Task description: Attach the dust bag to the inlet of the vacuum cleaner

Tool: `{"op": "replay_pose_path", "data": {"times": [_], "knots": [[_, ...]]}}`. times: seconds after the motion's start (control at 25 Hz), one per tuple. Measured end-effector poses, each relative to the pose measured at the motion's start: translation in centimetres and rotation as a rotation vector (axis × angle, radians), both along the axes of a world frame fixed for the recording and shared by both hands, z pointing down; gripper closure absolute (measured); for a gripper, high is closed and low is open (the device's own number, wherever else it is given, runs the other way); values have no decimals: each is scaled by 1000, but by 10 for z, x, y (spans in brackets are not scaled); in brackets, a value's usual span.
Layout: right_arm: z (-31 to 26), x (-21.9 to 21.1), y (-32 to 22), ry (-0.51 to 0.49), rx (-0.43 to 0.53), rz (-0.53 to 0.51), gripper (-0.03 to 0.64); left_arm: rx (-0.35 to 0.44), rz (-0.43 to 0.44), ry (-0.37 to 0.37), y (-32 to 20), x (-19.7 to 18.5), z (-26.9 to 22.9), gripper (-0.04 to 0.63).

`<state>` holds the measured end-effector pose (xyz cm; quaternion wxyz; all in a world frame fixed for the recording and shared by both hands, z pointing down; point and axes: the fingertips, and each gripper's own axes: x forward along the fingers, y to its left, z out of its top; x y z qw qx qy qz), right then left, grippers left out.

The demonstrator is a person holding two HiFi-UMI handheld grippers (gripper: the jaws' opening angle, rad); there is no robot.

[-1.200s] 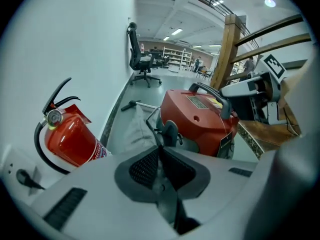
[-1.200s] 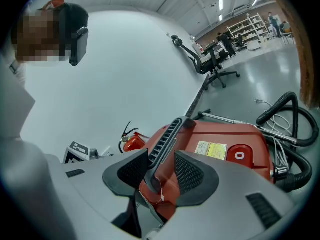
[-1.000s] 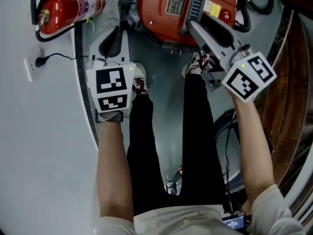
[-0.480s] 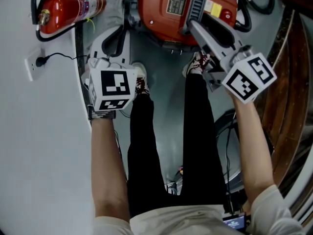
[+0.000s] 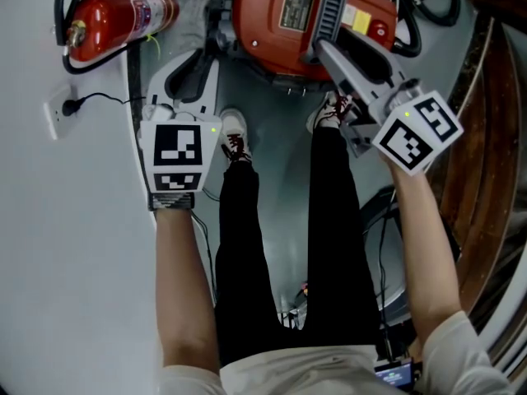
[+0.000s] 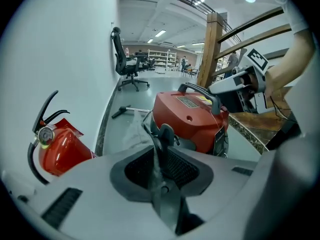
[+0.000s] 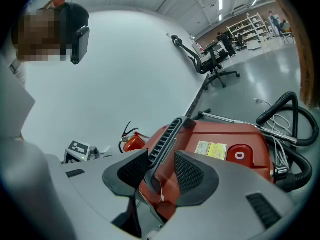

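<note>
The red vacuum cleaner (image 5: 280, 23) stands on the floor ahead of the person's feet. My right gripper (image 5: 329, 44) is shut on its black handle (image 7: 165, 139), which runs between the two pads. My left gripper (image 5: 198, 56) hovers at the vacuum's left side. A pale, thin dust bag (image 6: 131, 134) lies beside the vacuum (image 6: 190, 119), and a strip of it rises between my left gripper (image 6: 161, 151) pads. Those jaws have just been opening, and the pads stand off the strip on both sides. A black fitting (image 6: 166, 133) low on the vacuum shows just past the strip.
A red fire extinguisher (image 5: 111, 15) lies by the white wall on the left, near a wall socket (image 5: 59, 105) with a plugged cable. A black hose (image 7: 285, 129) coils right of the vacuum. A wooden railing (image 6: 212, 49) runs along the right. The person's shoes (image 5: 235, 134) stand close behind the vacuum.
The left gripper has rolled back square after a twist half a second ago, and its jaws now stand wider. The right gripper and the vacuum have not moved.
</note>
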<state>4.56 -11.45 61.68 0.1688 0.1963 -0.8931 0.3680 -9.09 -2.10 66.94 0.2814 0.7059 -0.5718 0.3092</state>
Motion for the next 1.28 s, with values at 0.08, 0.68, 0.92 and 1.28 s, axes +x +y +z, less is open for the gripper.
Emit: {"op": "replay_pose_path", "data": {"times": [0.08,0.68,0.92,1.28], "knots": [[0,0,0,-1,0,0,446,4,-6,13,-1,-2,-2,511],[2,2,1,-12,15,26,446,32,-87,112,-3,-9,-26,489],[-8,13,11,41,76,-18,448,10,-68,142,2,-10,-49,489],[-58,13,20,96,150,-57,471,-23,-44,123,10,-5,-90,508]]}}
